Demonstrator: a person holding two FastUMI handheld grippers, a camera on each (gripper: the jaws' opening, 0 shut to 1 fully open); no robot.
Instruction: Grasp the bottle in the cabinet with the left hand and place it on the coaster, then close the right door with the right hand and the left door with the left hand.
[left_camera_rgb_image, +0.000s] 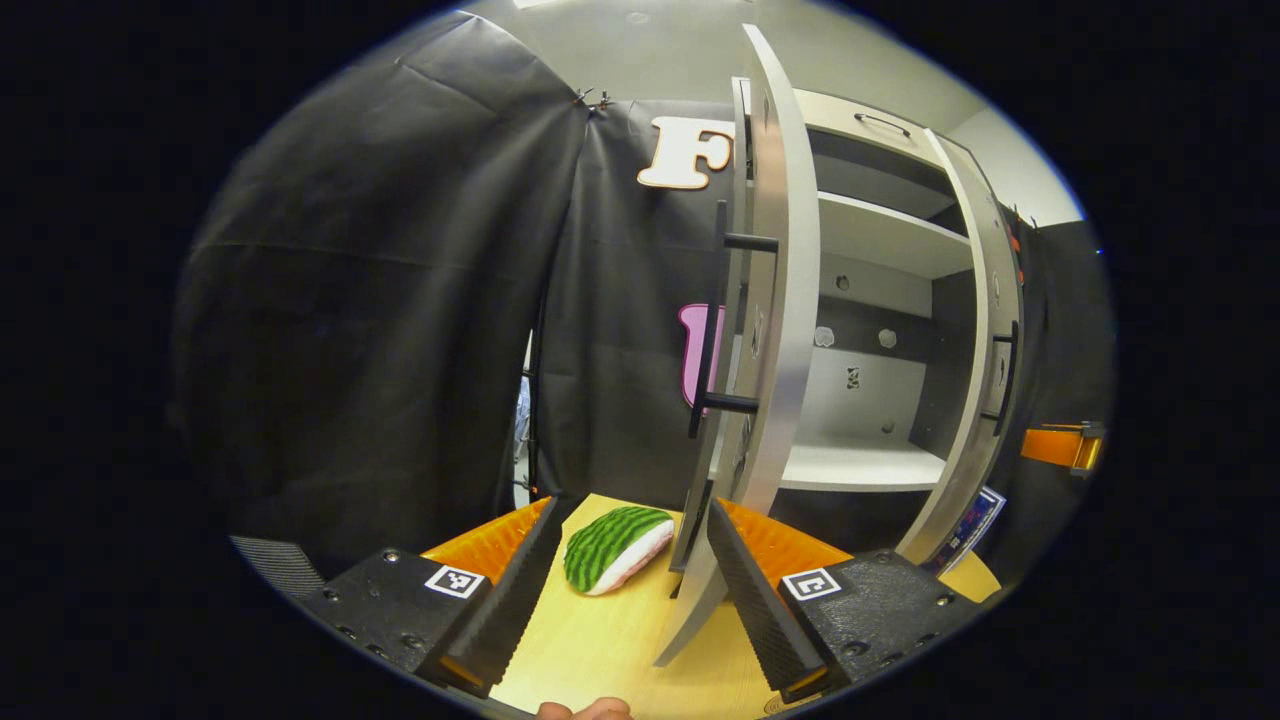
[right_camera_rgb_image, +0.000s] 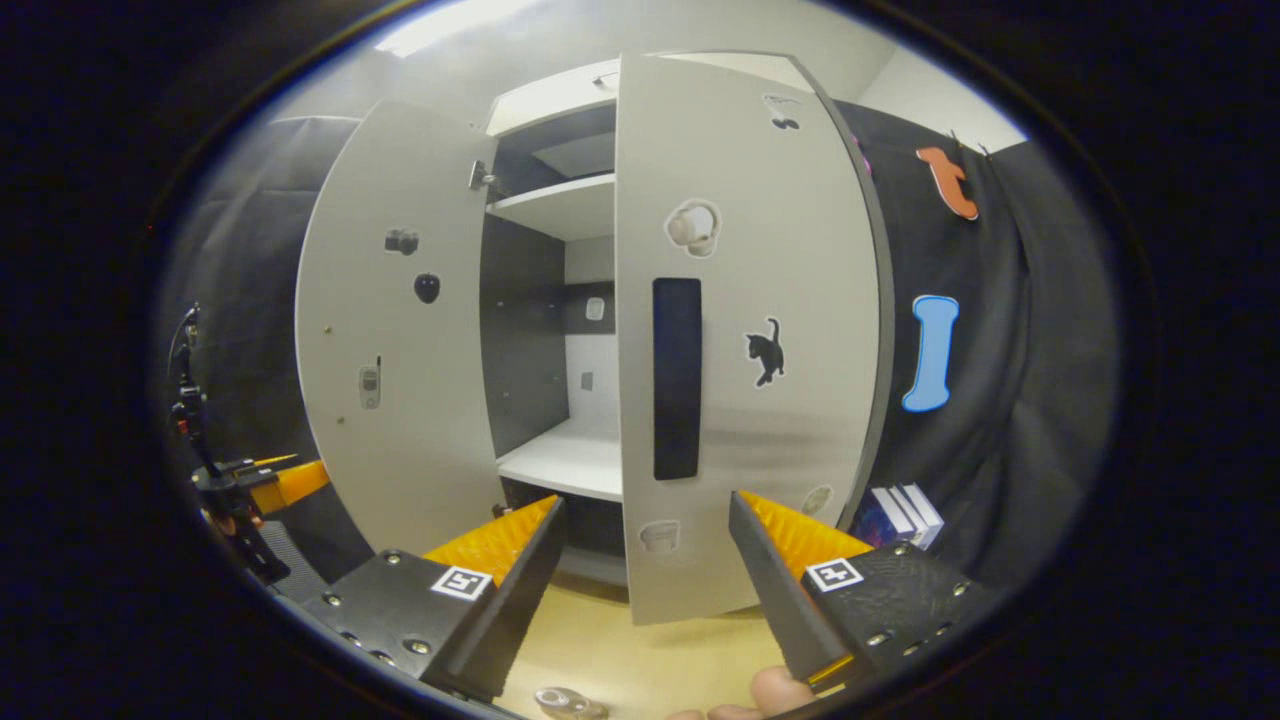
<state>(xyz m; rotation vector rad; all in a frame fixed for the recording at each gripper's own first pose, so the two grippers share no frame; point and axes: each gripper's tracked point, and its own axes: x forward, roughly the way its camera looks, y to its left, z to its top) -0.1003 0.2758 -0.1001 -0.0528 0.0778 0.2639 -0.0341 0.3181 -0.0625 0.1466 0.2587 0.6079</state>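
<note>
Both claws, left (left_camera_rgb_image: 625, 590) and right (right_camera_rgb_image: 645, 590), gape empty before the half-open cabinet doors (right_camera_rgb_image: 740, 340).

Watermelon-slice plushie (left_camera_rgb_image: 615, 548) lying on the wood bench (left_camera_rgb_image: 610, 640), couple of books (right_camera_rgb_image: 905, 512) standing w/ spines out by the wall.

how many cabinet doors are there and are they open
2, both open. The left door swings wide at the left of the right gripper view. The right door stands in front of the right gripper, partly swung across the shelves.
</note>
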